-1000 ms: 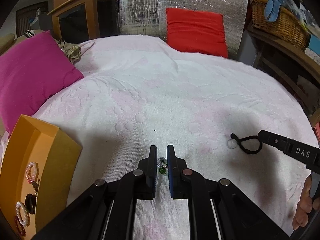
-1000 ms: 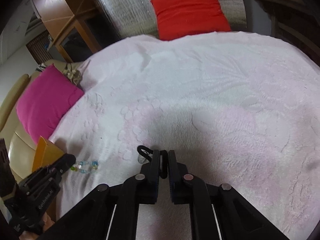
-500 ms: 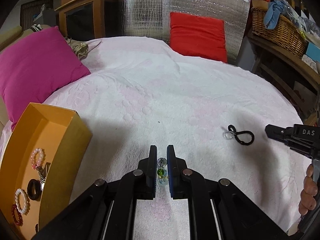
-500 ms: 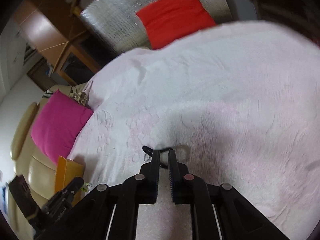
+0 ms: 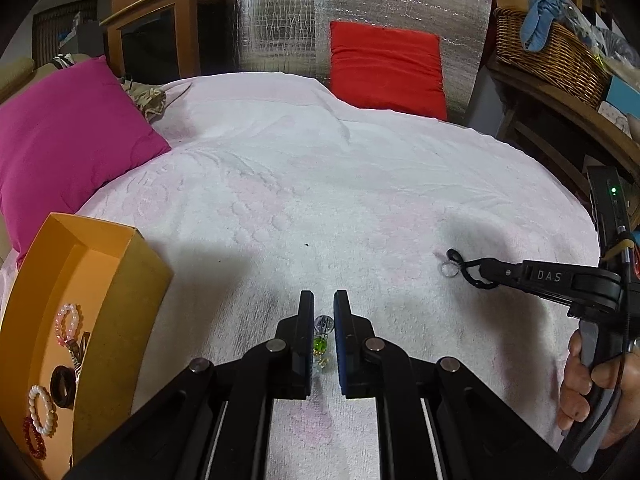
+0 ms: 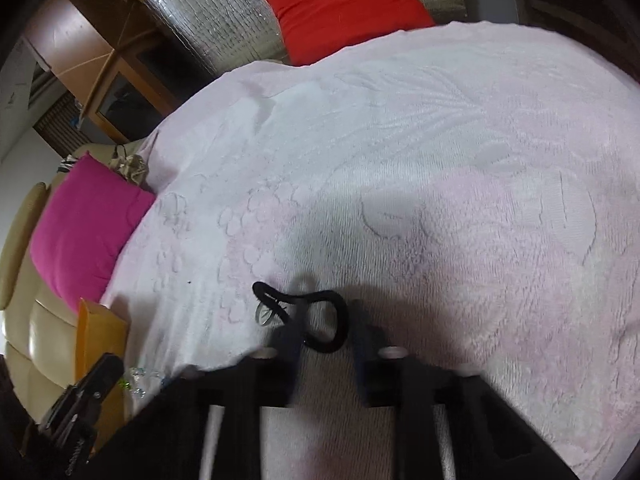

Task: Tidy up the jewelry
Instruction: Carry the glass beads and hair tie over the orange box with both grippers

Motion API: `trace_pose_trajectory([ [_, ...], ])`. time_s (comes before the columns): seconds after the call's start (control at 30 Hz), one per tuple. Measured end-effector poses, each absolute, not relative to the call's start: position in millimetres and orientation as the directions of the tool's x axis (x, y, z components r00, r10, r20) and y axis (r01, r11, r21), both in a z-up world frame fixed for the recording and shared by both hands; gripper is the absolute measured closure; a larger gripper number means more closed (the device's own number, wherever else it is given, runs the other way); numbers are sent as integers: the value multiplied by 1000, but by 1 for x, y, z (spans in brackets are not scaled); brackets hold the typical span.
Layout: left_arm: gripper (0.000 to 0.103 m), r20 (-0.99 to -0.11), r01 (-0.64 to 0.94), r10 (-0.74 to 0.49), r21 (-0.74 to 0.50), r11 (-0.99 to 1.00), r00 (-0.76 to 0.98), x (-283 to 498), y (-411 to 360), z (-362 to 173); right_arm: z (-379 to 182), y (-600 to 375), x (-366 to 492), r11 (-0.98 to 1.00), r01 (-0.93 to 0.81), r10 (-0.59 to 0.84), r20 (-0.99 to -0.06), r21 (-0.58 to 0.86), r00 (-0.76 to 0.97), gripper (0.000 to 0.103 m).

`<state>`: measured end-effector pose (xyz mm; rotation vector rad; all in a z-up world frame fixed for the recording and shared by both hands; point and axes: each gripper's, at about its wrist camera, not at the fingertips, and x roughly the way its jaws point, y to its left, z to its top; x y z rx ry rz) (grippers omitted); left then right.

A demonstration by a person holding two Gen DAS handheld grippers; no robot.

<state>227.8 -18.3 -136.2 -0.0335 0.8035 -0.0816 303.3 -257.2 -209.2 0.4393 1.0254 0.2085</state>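
A glass-bead bracelet (image 5: 321, 340) with a green bead lies on the white bedspread between the fingers of my left gripper (image 5: 323, 304), which stands narrowly open around it. A black cord loop with a clear ring (image 6: 304, 312) lies on the bedspread; my right gripper (image 6: 326, 316) is open with the loop between its fingers. In the left wrist view the right gripper (image 5: 486, 270) sits at the cord loop (image 5: 460, 266). An orange box (image 5: 132, 264) at the left holds pearl, pink and red bracelets and a black ring.
A magenta pillow (image 5: 60, 136) lies at the far left and a red pillow (image 5: 386, 68) at the back against silver foil. A wicker basket (image 5: 548, 56) stands on a wooden shelf at the right. The left gripper shows in the right wrist view (image 6: 92, 384).
My right gripper has opened around the black cord loop and dropped back toward it. My left gripper has stayed over the bead bracelet.
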Motion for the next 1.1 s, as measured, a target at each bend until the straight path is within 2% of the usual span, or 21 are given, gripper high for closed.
trace_pose_trajectory([
  [0.33,93,-692,45,-69,-53,998,719,214,-13,-125,-168,-254,274,907,-31,349,-708,420,614,97],
  [0.6,93,-628,69,-91,-60,996,773,162,-11,-90,-139,-239,242,891,-100,389,-631,442,672,97],
  [0.83,93,-560,70,-104,-81,994,822,112,18,-40,-132,-197,218,866,-196,473,-627,460,619,97],
  [1.1,93,-555,-53,7,-68,996,832,82,101,-12,-93,-103,205,814,-390,580,-614,429,535,97],
])
